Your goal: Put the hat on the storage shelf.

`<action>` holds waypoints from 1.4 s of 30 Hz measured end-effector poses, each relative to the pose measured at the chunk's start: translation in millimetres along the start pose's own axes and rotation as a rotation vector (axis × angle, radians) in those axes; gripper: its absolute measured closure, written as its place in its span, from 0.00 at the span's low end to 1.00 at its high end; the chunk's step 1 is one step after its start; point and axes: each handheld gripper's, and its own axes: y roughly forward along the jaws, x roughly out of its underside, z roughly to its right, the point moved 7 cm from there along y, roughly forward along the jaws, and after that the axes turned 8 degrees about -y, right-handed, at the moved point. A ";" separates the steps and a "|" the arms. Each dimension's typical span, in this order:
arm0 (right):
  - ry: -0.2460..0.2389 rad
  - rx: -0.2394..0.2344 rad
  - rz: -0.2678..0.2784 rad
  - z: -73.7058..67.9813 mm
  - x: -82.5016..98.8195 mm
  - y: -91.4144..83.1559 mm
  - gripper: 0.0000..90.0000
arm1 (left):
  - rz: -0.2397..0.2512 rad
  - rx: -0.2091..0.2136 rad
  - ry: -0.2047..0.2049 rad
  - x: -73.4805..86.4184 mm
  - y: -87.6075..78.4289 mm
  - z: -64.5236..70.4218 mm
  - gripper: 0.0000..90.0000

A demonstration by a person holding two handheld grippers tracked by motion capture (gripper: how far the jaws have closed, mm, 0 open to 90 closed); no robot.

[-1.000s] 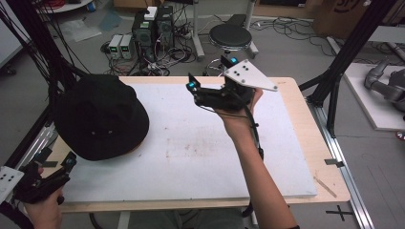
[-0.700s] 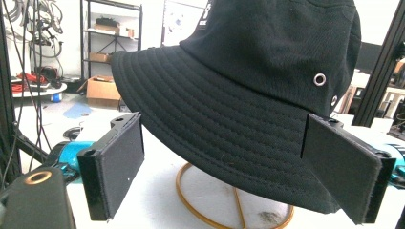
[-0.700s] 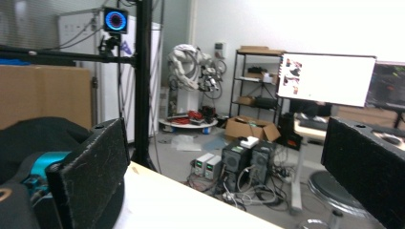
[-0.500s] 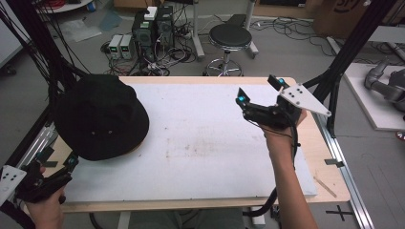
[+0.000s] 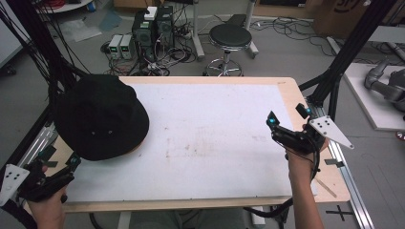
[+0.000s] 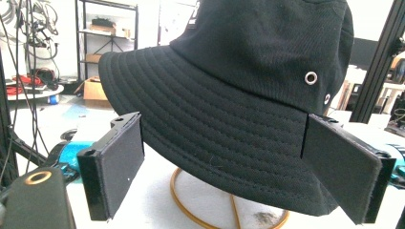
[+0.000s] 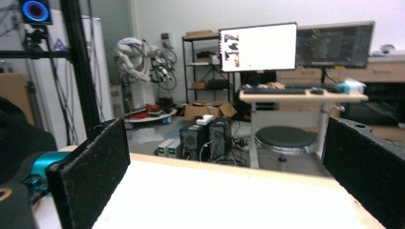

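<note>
High view first, from the biggest thing down: the table (image 5: 291,90), a pale wooden top with a white mat (image 5: 210,129) over most of it, takes up the middle of the picture. At about nine o'clock on the mat sits a black bucket hat (image 5: 100,117), its brim reaching past the mat's left edge. In the left gripper view the hat (image 6: 229,86) stands raised on a thin brass-coloured wire stand (image 6: 191,210), so the brim hangs clear of the white surface; two metal eyelets show on the crown.

Beyond the table at twelve o'clock a round black stool (image 5: 230,36) stands on the floor, with computer boxes (image 5: 153,24) and tangled cables at about eleven o'clock.

At seven o'clock, off the table's near left corner, a hand holds the left gripper (image 5: 71,164), which aims toward the hat. In its own view the left gripper (image 6: 224,162) has its jaws spread wide, one on each side of the brim's lower edge, with nothing between them.

At four o'clock, near the table's right edge, the other hand holds the right gripper (image 5: 289,121) above the mat, grey plate on top. In its own view the right gripper (image 7: 224,167) also stands wide apart and empty, facing across the table toward a desk with monitors (image 7: 258,47).
</note>
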 end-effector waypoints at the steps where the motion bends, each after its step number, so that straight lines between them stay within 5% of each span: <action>1: 0.002 0.004 -0.002 2.4 3.9 -1.5 0.02 | 0.000 0.003 0.001 0.1 0.4 0.4 0.17; 8: -0.004 0.052 0.028 16.2 27.4 -12.4 0.02 | 0.006 -0.001 0.012 -0.7 0.8 1.4 0.17; 19: 0.002 0.103 -0.002 18.1 61.4 -35.5 0.03 | 0.002 0.012 0.020 -0.6 2.9 4.4 0.17; 42: -0.017 0.076 -0.065 22.2 79.1 -39.5 0.03 | -0.015 0.029 0.037 3.2 14.0 14.7 0.17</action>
